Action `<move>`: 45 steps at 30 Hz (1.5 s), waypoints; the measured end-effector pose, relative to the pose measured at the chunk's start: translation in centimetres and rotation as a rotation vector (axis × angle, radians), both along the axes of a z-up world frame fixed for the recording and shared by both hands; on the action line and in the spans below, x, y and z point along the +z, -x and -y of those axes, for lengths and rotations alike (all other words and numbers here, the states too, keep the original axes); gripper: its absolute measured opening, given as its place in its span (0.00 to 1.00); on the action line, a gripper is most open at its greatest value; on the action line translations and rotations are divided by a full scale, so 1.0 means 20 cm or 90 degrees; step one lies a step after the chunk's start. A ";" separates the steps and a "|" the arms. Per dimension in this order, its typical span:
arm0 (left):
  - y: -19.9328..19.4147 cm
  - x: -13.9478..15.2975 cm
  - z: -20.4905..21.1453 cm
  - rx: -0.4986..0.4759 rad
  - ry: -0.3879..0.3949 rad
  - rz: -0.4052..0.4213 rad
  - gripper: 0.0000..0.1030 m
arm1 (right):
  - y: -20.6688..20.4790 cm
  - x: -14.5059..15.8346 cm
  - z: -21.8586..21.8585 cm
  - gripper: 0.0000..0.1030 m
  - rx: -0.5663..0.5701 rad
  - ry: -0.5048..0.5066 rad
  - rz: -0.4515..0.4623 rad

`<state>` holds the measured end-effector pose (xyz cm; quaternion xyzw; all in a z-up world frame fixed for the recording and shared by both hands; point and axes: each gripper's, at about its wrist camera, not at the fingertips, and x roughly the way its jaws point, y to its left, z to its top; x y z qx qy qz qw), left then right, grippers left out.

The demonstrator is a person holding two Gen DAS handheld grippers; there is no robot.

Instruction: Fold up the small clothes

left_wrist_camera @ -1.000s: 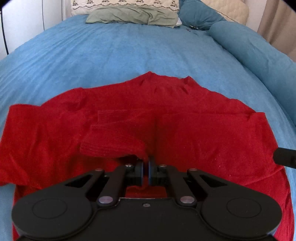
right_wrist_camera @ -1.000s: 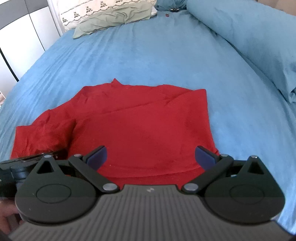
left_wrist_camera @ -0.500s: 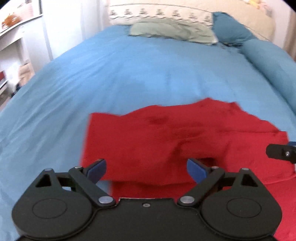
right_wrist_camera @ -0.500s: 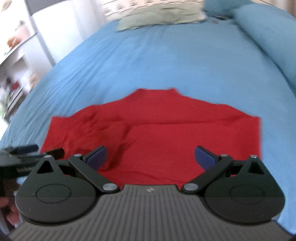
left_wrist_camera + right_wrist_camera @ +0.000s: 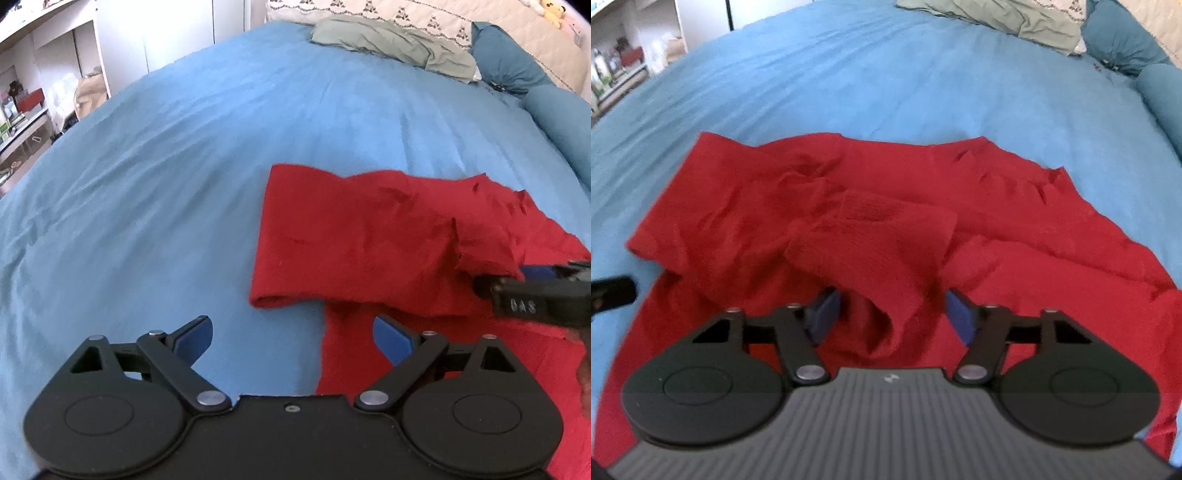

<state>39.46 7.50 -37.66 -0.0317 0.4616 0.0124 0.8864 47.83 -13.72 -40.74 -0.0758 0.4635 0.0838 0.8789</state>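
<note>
Cloth of the red garment (image 5: pixel 746 221) looked soft, light and limp on the bed (image 5: pixel 147 166), best pinched at the folded sleeve's cuff (image 5: pixel 879 251) between the wide right tongs (image 5: pixel 892 314); left tongs (image 5: pixel 293 338) wide, empty.

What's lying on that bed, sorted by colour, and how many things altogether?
Red: 1, the red garment, partly folded over itself
Grey-green: 1, the grey-green pillow at the far end
Dark blue: 1, the dark blue cushion beside it
Total: 3 on the blue bedspread
</note>
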 end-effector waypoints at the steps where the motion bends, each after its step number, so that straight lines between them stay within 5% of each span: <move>1: 0.00 -0.01 0.00 -0.002 0.000 -0.002 0.93 | -0.01 -0.01 -0.01 0.50 -0.002 -0.003 0.006; 3: -0.01 -0.01 0.00 -0.005 -0.001 -0.002 0.93 | -0.02 0.01 0.01 0.26 -0.013 -0.031 0.020; 4: -0.01 -0.01 -0.01 -0.007 -0.001 -0.002 0.93 | -0.02 0.04 0.04 0.22 -0.030 -0.049 0.036; 9: -0.02 -0.03 0.00 -0.016 0.001 -0.003 0.93 | 0.02 0.15 0.36 0.21 -0.185 -0.239 0.069; 14: -0.03 -0.06 0.03 -0.024 0.002 -0.015 0.93 | 0.12 -0.03 0.65 0.31 -0.325 -0.362 0.005; 18: -0.04 -0.07 0.05 -0.036 -0.004 -0.018 0.93 | 0.17 -0.10 0.70 0.33 -0.307 -0.344 0.002; 20: -0.04 -0.08 0.06 -0.041 -0.009 -0.019 0.93 | 0.17 -0.08 0.70 0.39 -0.298 -0.309 0.018; 22: -0.04 -0.08 0.07 -0.044 -0.009 -0.021 0.93 | 0.17 -0.05 0.69 0.57 -0.295 -0.257 0.047; 26: -0.05 -0.08 0.08 -0.046 -0.006 -0.021 0.93 | 0.15 -0.02 0.67 0.57 -0.255 -0.242 0.060; 32: -0.05 -0.09 0.09 -0.043 -0.011 -0.019 0.93 | 0.09 -0.02 0.72 0.46 -0.228 -0.259 0.055; 34: -0.05 -0.10 0.10 -0.045 -0.019 -0.020 0.93 | 0.09 -0.01 0.74 0.26 -0.233 -0.253 0.047; 41: -0.01 -0.12 0.15 -0.066 -0.045 -0.021 0.93 | 0.08 0.23 0.80 0.21 -0.233 -0.344 0.099; 45: 0.00 -0.12 0.19 -0.077 -0.069 -0.004 0.92 | 0.11 0.41 0.89 0.21 -0.245 -0.341 0.157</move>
